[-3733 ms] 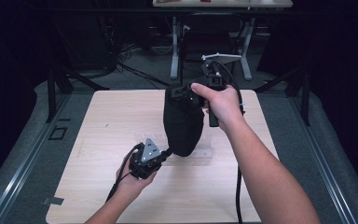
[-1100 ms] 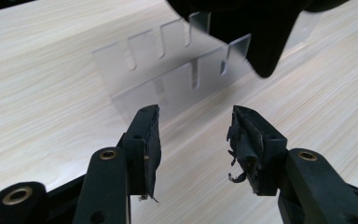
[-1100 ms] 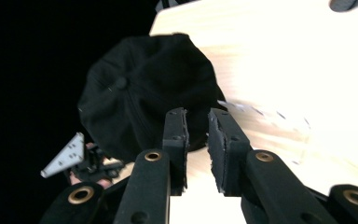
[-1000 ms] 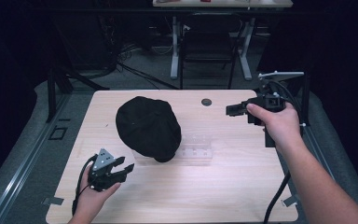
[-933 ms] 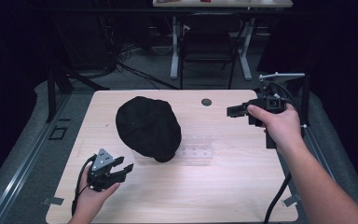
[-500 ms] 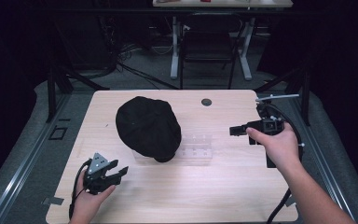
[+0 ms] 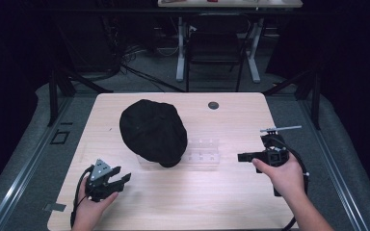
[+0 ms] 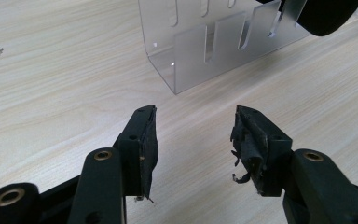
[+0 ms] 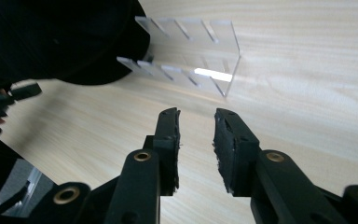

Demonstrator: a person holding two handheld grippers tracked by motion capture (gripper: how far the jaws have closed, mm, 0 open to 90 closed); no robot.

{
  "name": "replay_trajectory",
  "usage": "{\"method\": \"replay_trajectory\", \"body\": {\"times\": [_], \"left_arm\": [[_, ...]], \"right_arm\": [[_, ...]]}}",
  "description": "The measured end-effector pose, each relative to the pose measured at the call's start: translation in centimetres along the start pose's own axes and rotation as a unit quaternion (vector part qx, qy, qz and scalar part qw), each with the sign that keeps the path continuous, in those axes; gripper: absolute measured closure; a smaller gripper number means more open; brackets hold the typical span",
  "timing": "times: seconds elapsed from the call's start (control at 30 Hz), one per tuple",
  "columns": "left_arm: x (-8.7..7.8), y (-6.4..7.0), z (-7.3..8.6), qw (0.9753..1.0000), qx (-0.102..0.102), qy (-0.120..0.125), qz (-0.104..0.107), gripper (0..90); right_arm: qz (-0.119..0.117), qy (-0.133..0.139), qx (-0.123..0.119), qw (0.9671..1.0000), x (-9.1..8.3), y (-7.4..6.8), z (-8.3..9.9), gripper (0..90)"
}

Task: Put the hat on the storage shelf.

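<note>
The left tool [image 7: 118,179] sits near the front left of the tabletop [image 7: 231,192], held in a hand [image 7: 89,207]. Its jaws are spread wide with nothing between them, and they are clearest in the left gripper view. The pad on one jaw looks torn and ragged there.

In the middle lies a black cap [image 7: 153,132]. It rests on top of a clear plastic rack [image 7: 203,153] and hides the rack's left part. The rack is see-through, so its edges are hard to make out from above. In the left gripper view the rack [image 8: 214,42] is cut off at the top edge.

A small dark round spot [image 7: 213,105] sits at the back of the tabletop; I cannot tell what it is.

The right tool [image 7: 242,157] is just right of the rack. Its jaws are a little apart and hold nothing.
</note>
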State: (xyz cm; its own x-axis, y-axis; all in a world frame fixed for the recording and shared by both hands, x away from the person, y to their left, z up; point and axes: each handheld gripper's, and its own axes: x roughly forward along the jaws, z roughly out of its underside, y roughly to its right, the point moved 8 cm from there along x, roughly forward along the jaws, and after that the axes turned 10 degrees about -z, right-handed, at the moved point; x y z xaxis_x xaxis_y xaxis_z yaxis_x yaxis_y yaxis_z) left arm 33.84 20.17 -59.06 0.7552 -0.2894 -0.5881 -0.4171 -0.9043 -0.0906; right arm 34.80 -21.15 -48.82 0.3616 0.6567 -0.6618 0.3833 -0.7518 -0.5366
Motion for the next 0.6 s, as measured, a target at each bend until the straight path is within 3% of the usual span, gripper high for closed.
{"method": "replay_trajectory", "body": {"times": [0.13, 0.37, 0.5, 0.6], "left_arm": [[0.1, 0.0, 0.1, 1.0, -0.005, -0.001, 0.002, 49.0], [0.3, -0.2, 0.4, 0.9999, -0.013, -0.005, 0.003, 46.2], [0.4, -0.1, 0.5, 0.9998, -0.016, -0.008, 0.007, 45.4], [0.6, 0.1, 0.6, 0.9997, -0.017, -0.009, 0.014, 45.4]], "right_arm": [[0.002, 0.004, -0.008, 1.0, 0.6, 0.4, 1.2, 67.5], [0.01, 0.031, -0.023, 0.9992, 2.3, 2.1, 3.6, 53.4], [0.028, 0.062, -0.036, 0.9971, 3.2, 3.5, 5.0, 50.0], [0.044, 0.063, -0.043, 0.9961, 3.8, 4.3, 5.8, 49.5]]}}
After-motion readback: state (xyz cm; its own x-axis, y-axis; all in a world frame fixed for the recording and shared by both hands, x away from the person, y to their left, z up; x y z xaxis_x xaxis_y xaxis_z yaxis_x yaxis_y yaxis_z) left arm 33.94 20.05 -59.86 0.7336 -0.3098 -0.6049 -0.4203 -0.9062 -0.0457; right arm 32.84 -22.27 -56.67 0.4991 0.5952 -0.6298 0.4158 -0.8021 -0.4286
